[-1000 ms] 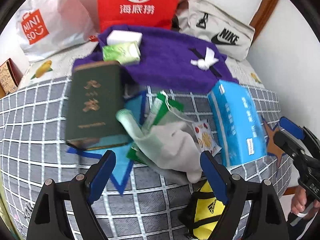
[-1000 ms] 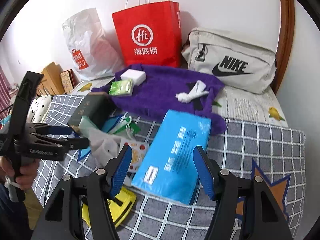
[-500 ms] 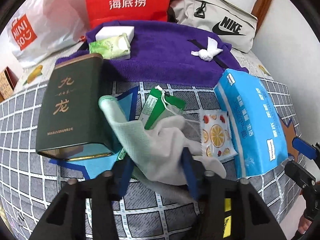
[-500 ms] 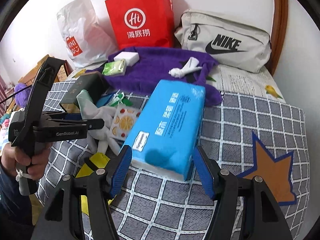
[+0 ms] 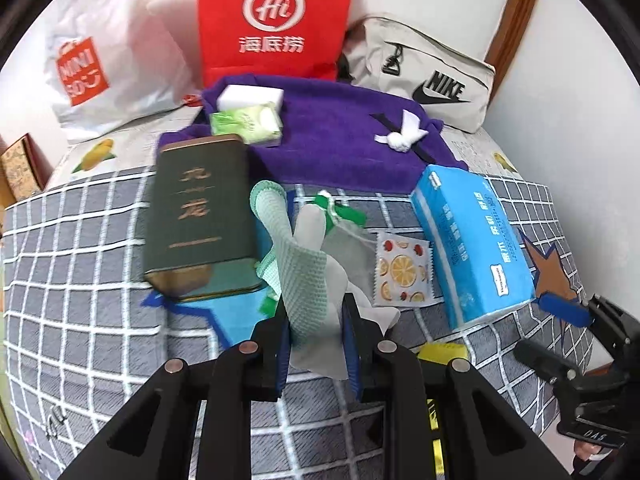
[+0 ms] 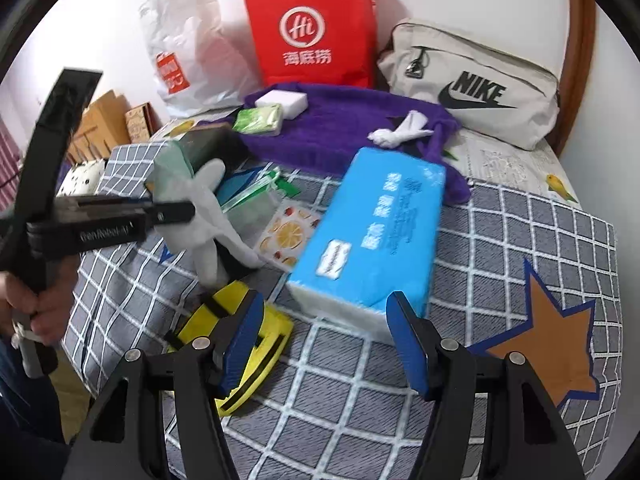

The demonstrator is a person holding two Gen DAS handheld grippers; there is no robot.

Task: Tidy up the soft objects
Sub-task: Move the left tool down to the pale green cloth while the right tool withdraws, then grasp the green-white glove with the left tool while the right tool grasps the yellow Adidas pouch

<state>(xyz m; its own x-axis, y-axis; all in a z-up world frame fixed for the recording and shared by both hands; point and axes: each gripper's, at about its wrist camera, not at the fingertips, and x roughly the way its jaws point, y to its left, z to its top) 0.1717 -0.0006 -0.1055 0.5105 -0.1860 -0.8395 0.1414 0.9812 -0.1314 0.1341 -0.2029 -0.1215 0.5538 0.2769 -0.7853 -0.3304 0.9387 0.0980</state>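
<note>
My left gripper [image 5: 314, 312] has a white and green knitted glove [image 5: 308, 264] between its blue pads. Its jaws are closing, the pads press on the glove, and the glove hangs off the bed from them in the right wrist view [image 6: 208, 216]. My right gripper [image 6: 324, 304] is open, its fingers spread just short of the near end of a blue tissue pack [image 6: 380, 224] and touching nothing. A purple towel [image 5: 340, 136] lies behind, bearing a green tissue packet [image 5: 248, 124], a white sponge [image 5: 250, 98] and a knotted white cloth [image 5: 402, 136].
A dark green tin [image 5: 200, 216] lies left of the glove and a fruit-print packet [image 5: 404, 268] lies to its right. A yellow pouch [image 6: 236, 340] sits at the bed's near edge. A red paper bag [image 5: 276, 20], a white plastic bag [image 5: 100, 64] and a beige Nike bag [image 5: 420, 76] line the wall.
My left gripper went from wide open to closed around the glove, which has come up off the bed. My right gripper has moved nearer to the blue tissue pack, still open.
</note>
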